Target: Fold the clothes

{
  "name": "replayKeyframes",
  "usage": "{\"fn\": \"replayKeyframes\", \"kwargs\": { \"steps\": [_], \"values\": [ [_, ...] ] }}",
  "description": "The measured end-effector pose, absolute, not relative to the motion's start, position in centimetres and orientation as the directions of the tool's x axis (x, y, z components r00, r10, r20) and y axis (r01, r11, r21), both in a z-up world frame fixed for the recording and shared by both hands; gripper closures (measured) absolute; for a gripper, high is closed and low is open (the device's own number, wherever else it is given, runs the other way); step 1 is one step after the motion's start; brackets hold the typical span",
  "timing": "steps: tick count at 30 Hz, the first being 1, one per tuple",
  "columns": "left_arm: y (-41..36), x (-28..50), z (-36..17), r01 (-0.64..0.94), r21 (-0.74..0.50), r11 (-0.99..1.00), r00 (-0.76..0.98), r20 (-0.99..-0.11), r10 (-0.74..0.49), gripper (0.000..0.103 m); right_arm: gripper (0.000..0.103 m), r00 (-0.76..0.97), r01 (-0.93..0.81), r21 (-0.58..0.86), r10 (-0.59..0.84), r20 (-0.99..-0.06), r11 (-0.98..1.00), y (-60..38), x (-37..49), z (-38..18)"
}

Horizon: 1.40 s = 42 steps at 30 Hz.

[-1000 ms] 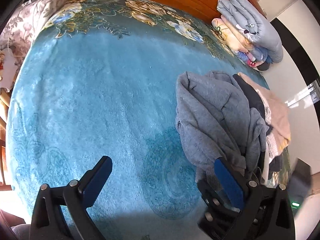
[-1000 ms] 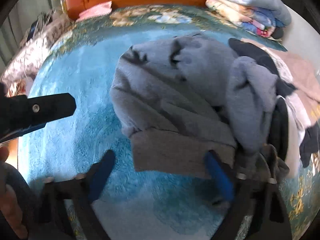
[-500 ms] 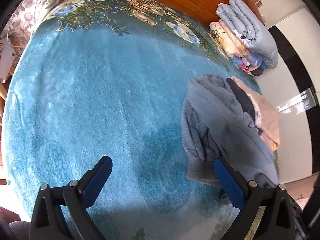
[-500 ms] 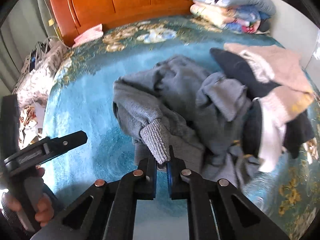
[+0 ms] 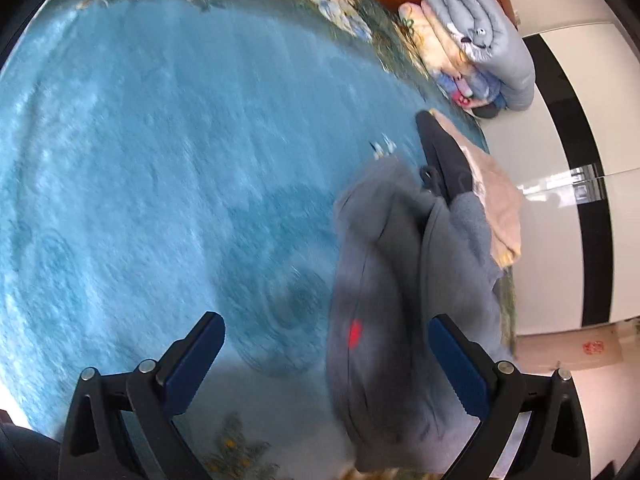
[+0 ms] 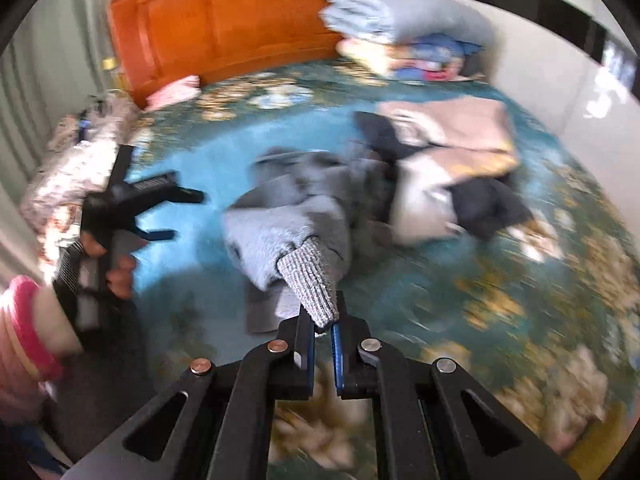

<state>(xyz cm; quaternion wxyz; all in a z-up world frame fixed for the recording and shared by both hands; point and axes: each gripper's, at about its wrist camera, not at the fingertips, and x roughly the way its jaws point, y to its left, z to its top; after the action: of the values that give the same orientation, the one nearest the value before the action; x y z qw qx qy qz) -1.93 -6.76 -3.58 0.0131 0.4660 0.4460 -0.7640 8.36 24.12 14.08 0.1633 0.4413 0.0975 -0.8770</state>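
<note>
A grey sweater (image 6: 304, 208) hangs stretched from the bed up to my right gripper (image 6: 323, 320), which is shut on its ribbed cuff (image 6: 310, 280). In the left wrist view the same grey sweater (image 5: 384, 300) rises as a blurred band at the right, with a small red mark on it. My left gripper (image 5: 326, 354) stands open above the blue blanket (image 5: 160, 160), nothing between its fingers; the sweater hangs just inside its right finger (image 5: 456, 364). In the right wrist view the left gripper (image 6: 160, 208) shows at the left, held by a hand (image 6: 116, 268).
A heap of clothes (image 6: 452, 156), beige, dark and white, lies behind the sweater. Folded quilts (image 5: 476, 36) are stacked at the bed's far right corner by the orange headboard (image 6: 240, 28). A floral pillow (image 6: 76, 160) lies at the left edge. White wall (image 5: 568, 240) runs along the right.
My right gripper closed on the sweater's cuff and rose, pulling the sweater up and away from the heap. The left gripper tilted, staying open in about the same place.
</note>
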Motion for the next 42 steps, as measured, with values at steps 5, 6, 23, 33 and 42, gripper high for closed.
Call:
{"fn": "replayKeyframes", "kwargs": {
  "steps": [5,6,23,33,42],
  "values": [
    [-2.1,-3.9,-2.6,0.338,-0.703,-0.626,-0.487,-0.7,0.522,0.0,0.096,-0.595,0.2,-0.054,-0.078,-0.8,-0.978,30.6,10.3,15.5],
    [-0.6,-4.5,-2.5,0.31,-0.706,-0.637,-0.462,-0.698,0.547,0.0,0.096,-0.587,0.188,-0.031,-0.086,-0.805,-0.982,31.1,10.4,15.3],
    [3.8,-8.8,-5.5,0.493,-0.745,-0.45,-0.325,-0.637,0.699,0.063,0.096,-0.655,0.121,0.148,-0.191,-0.732,-0.982,35.1,12.4,19.5],
    [-0.7,-7.0,4.7,0.383,-0.789,-0.48,-0.455,-0.613,0.646,0.099,0.096,-0.699,0.119,0.147,-0.188,-0.69,-0.982,34.7,13.2,22.1],
    [-16.9,-2.6,23.4,0.197,-0.835,-0.515,-0.823,-0.426,0.376,0.099,0.096,-0.747,0.316,0.216,-0.383,-0.544,-0.924,28.3,12.7,26.9]
  ]
}}
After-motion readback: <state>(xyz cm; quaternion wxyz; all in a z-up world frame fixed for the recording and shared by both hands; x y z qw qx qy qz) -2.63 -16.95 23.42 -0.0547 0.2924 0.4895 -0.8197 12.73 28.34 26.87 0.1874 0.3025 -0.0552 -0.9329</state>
